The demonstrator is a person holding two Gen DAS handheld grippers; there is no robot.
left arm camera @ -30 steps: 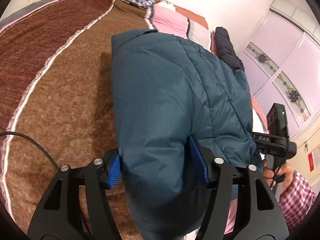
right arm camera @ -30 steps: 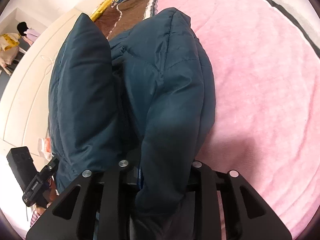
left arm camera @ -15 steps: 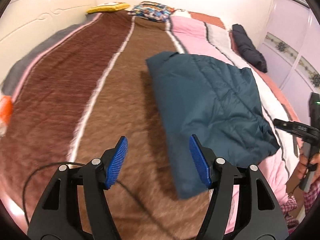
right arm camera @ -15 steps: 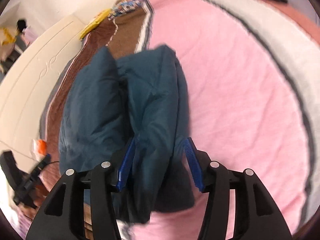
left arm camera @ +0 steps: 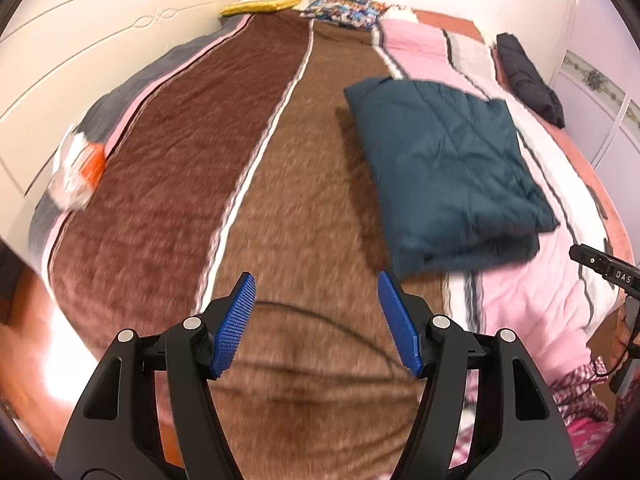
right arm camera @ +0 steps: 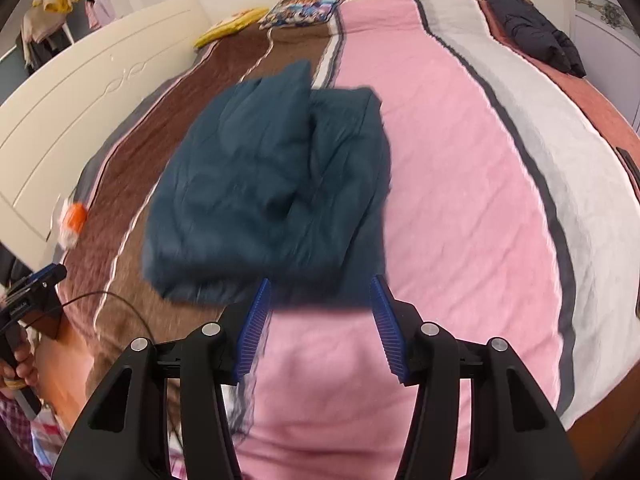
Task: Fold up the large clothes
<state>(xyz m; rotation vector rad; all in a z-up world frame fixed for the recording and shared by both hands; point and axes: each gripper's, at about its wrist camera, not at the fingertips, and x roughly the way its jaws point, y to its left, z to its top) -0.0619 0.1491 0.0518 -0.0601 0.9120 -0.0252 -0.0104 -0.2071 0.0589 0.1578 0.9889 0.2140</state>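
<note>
- Left wrist view: the left gripper (left arm camera: 316,320) hangs over the brown stripe of the blanket (left arm camera: 168,184), its blue pads (left arm camera: 234,324) spread wide with nothing between them — released.
- The teal jacket (left arm camera: 444,168) lies folded on the bed, up and to the right of those fingers, well clear of them, straddling the line where brown meets pink.
- A thin black cable (left arm camera: 320,316) curves across the blanket just past the fingertips.
- Far right edge: the right gripper (left arm camera: 604,268) pokes into frame, held by a hand (left arm camera: 626,334) above a checked sleeve (left arm camera: 580,384).
- Far end of the bed: a yellow cushion (left arm camera: 260,3), a patterned pillow (left arm camera: 346,5) and a dark garment (left arm camera: 528,80) by the right edge.
- An orange-and-white packet (left arm camera: 78,168) sits at the blanket's left edge, too blurred to identify.
- Right wrist view: the right gripper (right arm camera: 320,320) is over the pink stripe, jaws apart and let go after just opening; the jacket's (right arm camera: 268,196) near edge seems to sit just beyond the tips, though blur makes any contact hard to call.
- The jacket is a thick, puffy bundle, one layer lapped over another.
- Lower left: the left gripper (right arm camera: 30,286) in the person's other hand (right arm camera: 18,364).
</note>
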